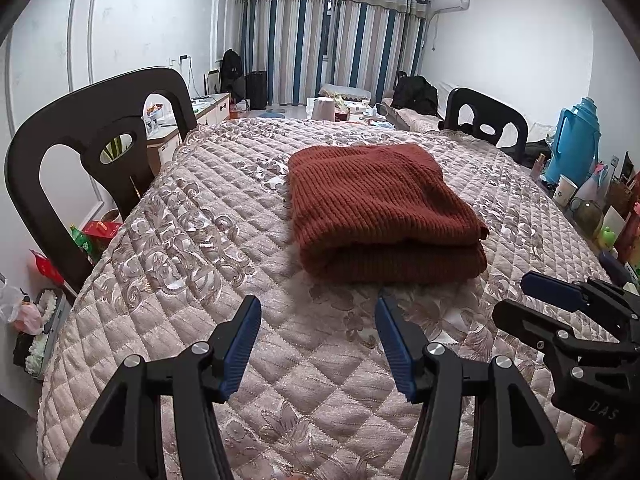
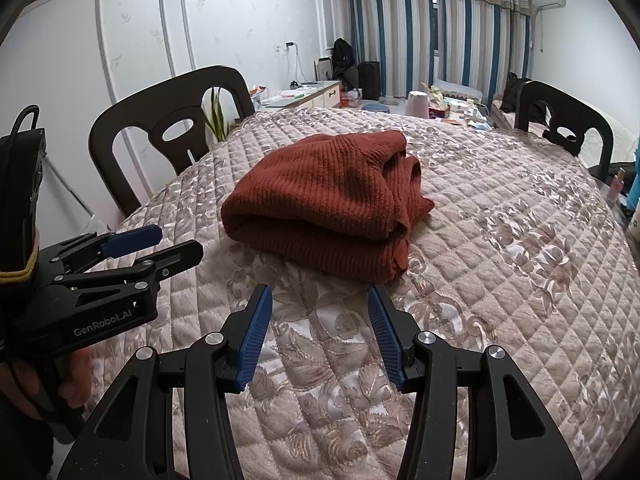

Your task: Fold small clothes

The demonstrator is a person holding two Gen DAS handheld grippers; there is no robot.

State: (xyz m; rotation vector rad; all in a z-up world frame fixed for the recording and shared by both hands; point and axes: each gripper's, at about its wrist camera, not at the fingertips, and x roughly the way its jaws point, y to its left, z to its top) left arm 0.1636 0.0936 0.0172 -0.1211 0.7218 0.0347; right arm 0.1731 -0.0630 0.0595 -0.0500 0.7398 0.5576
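Already folded into a thick, layered rectangle, the rust-red knitted sweater [image 1: 380,208] lies on the quilted beige cover [image 1: 200,240] near the middle of the table, with bare quilt on every side of it and nothing resting on top. Just short of its near edge hangs the left gripper [image 1: 316,344], its blue-padded jaws standing apart with only quilt between them; the right gripper [image 2: 320,332] hangs the same way beside it, jaws apart and holding nothing, and neither touches the sweater. In the right wrist view a hand [image 2: 44,380] grips the handle of the left tool. Nothing lies between the grippers and the garment. A dark chair [image 1: 92,152] stands at the left side of the table and a second dark chair [image 1: 486,120] at the far right corner. Along the right edge of the table crowd a blue thermos jug [image 1: 576,140], a white paper cup [image 1: 565,190], a glass jar [image 1: 588,212] and other small bottles and cards; what the cup and jar hold cannot be made out. On the floor at the left sits a green bottle [image 1: 82,240] beside a red box [image 1: 102,230]. Beyond the table are a low cabinet [image 1: 200,116], a cluttered low table [image 1: 344,106] and striped curtains [image 1: 328,40], with an air conditioner [image 1: 450,2] on the wall.
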